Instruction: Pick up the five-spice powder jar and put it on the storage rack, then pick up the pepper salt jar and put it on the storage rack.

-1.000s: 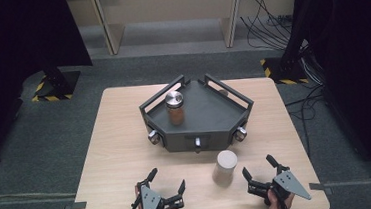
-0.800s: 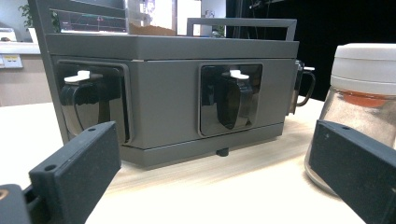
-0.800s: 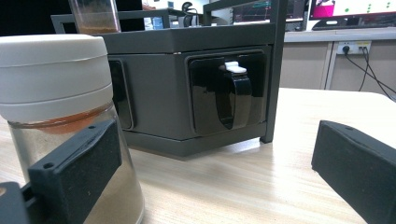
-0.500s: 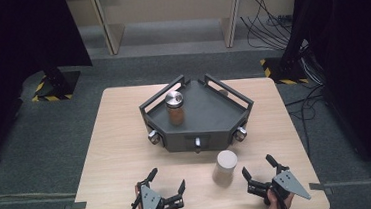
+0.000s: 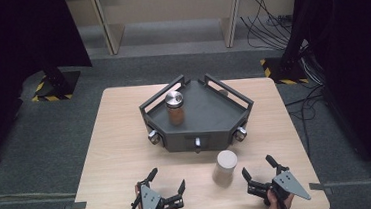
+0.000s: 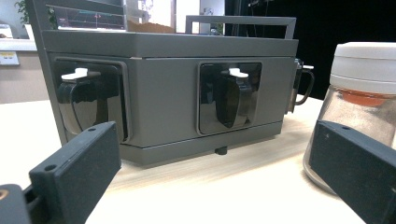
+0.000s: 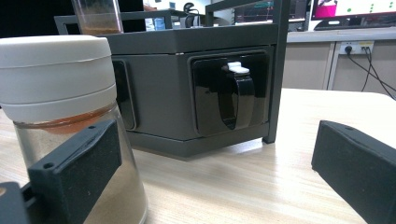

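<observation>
A dark grey angular box (image 5: 210, 120) with handle rails and latched drawer fronts stands mid-table. On top of it sits a silver-lidded jar (image 5: 175, 108) with brown contents. A white-lidded jar (image 5: 225, 167) of pale powder stands on the table in front of the box. My left gripper (image 5: 167, 179) rests open near the front edge, left of that jar. My right gripper (image 5: 257, 166) is open just right of the jar. In the left gripper view the box (image 6: 163, 93) faces me and the white-lidded jar (image 6: 364, 84) is at right. In the right gripper view that jar (image 7: 60, 93) stands close at left, beside the left jaw.
The wooden table (image 5: 121, 139) has bare room left and right of the box. Around it is grey floor, with black stands (image 5: 56, 82) at the back left and cables (image 5: 267, 18) at the back right.
</observation>
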The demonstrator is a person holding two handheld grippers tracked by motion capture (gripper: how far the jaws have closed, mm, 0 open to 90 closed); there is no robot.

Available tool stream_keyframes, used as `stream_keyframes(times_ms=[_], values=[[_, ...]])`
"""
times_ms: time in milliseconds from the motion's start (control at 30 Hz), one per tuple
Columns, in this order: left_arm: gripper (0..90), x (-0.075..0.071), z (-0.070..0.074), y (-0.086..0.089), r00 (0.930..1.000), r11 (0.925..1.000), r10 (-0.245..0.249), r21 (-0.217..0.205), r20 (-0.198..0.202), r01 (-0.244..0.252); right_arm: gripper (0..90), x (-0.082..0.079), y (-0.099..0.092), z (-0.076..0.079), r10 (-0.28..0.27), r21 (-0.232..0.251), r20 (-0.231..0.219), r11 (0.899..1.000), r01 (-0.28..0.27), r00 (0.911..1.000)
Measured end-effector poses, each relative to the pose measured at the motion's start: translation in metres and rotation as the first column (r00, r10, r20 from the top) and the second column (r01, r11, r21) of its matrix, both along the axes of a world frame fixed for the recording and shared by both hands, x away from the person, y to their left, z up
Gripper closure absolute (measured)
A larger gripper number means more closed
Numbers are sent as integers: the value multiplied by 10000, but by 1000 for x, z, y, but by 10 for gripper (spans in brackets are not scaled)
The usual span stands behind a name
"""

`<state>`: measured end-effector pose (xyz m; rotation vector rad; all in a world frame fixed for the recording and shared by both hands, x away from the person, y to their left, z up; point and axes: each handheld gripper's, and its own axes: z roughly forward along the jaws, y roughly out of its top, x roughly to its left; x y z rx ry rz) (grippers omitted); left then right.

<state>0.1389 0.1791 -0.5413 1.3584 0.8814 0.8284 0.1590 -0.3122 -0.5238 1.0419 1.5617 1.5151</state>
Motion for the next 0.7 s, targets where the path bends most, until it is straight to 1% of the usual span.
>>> stream_keyframes(times_ms=[200,267,400,533,700], values=[[16,-1,-1,0,10000,10000,4,98,94,-5,16,1,1,1,13,-38,-41,10000,-13,10000],[16,0,1,0,10000,9999,2,119,25,-2,16,1,1,1,44,-89,-11,10000,-45,10000],[15,1,3,0,9999,9999,-13,100,-119,14,16,1,0,1,34,21,-44,10000,-34,10000],[15,1,2,-1,10000,9999,-7,119,-82,8,16,2,0,0,53,53,-51,10000,-52,10000],[15,1,1,0,10000,10000,-20,36,-51,21,16,2,1,0,82,4,-20,10000,-82,10000]])
